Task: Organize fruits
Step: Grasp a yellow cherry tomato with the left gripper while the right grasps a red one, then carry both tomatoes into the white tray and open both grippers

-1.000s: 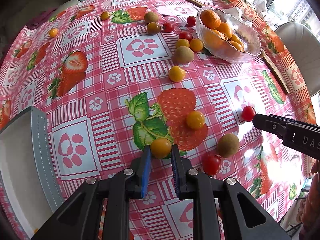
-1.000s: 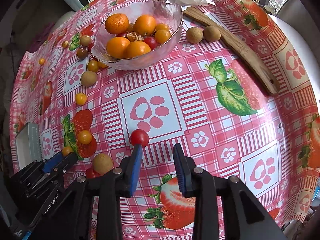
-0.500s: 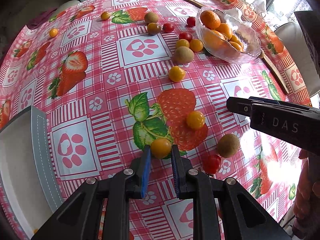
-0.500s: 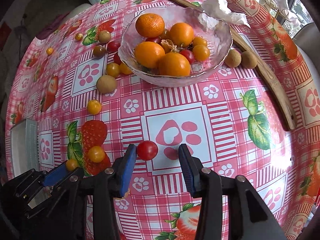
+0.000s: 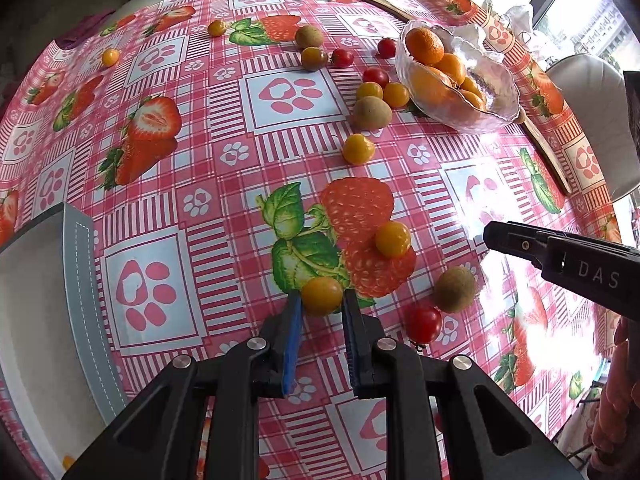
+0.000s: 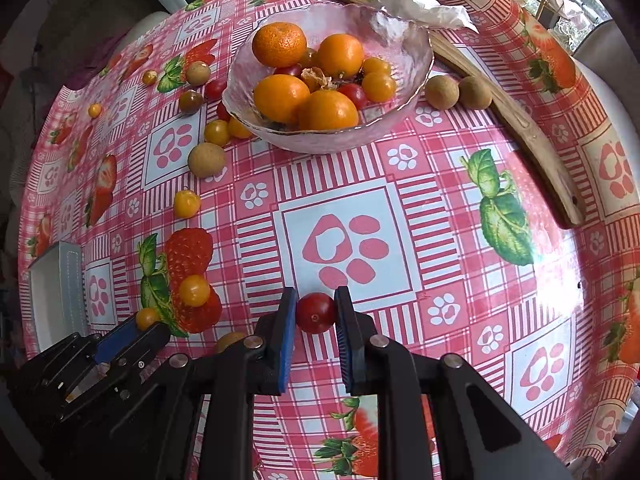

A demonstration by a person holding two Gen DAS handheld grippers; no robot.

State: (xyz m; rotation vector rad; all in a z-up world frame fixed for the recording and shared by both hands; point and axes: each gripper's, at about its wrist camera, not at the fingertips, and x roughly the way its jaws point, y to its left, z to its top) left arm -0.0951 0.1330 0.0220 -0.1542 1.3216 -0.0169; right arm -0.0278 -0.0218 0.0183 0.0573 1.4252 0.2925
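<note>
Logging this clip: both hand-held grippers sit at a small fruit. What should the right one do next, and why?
Probably lift and carry toward the glass bowl. The right hand-held gripper has its pads against both sides of a red tomato, so the grasp looks made. The bowl already holds oranges and small tomatoes and lies straight ahead. The left hand-held gripper flanks a yellow tomato.

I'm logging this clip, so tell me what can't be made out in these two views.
- White tray: left view, contents cut off by the frame edge and the left gripper.
- Brown fruit: right view, mostly behind the right gripper.
- Bowl: right view, bottom fruit covered by the oranges.
- Yellow tomato: left view, whether the pads touch it.
</note>
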